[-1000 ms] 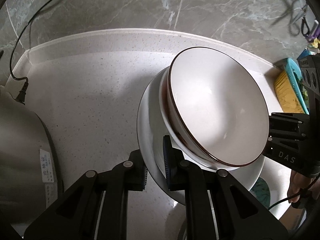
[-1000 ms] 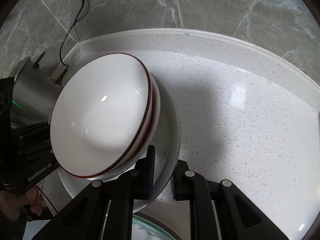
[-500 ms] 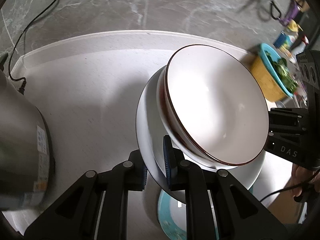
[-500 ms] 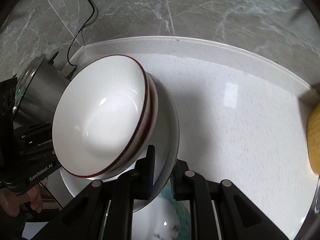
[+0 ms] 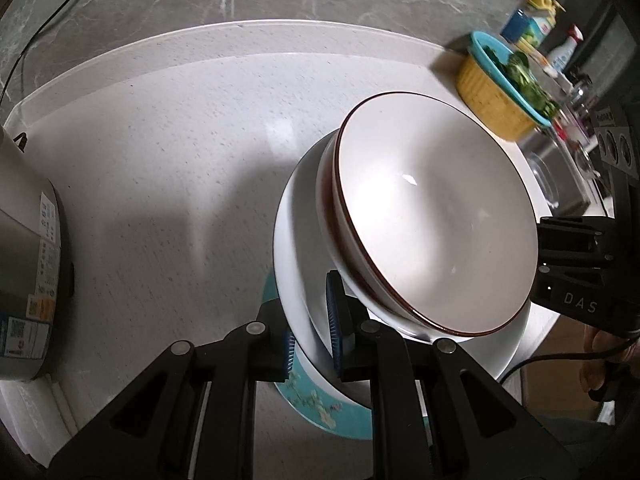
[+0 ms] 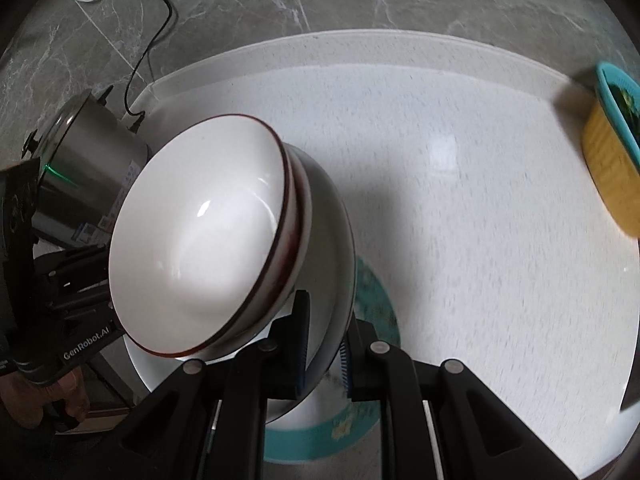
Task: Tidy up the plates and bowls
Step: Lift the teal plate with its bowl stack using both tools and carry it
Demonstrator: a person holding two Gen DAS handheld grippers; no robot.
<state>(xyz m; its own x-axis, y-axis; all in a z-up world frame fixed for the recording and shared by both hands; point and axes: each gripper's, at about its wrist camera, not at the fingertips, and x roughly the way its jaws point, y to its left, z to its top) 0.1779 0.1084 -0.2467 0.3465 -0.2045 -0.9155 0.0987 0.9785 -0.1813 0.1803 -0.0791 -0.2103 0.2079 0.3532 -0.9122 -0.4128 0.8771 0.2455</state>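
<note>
A white plate (image 5: 296,240) carrying two stacked brown-rimmed bowls (image 5: 436,216) is pinched at opposite rims by the left gripper (image 5: 312,320) and right gripper (image 6: 324,344), above a teal floral plate (image 5: 320,404) on the desk (image 5: 168,152).

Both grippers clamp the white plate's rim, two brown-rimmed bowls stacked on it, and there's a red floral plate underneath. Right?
One error: the plate underneath is teal with a floral print, not red, as the left wrist view shows. The rest holds: left gripper and right gripper clamp the white plate carrying the brown-rimmed bowls.

"DAS" and "GenRobot.AI" on claws (image 5: 576,304) (image 6: 86,344)
</note>
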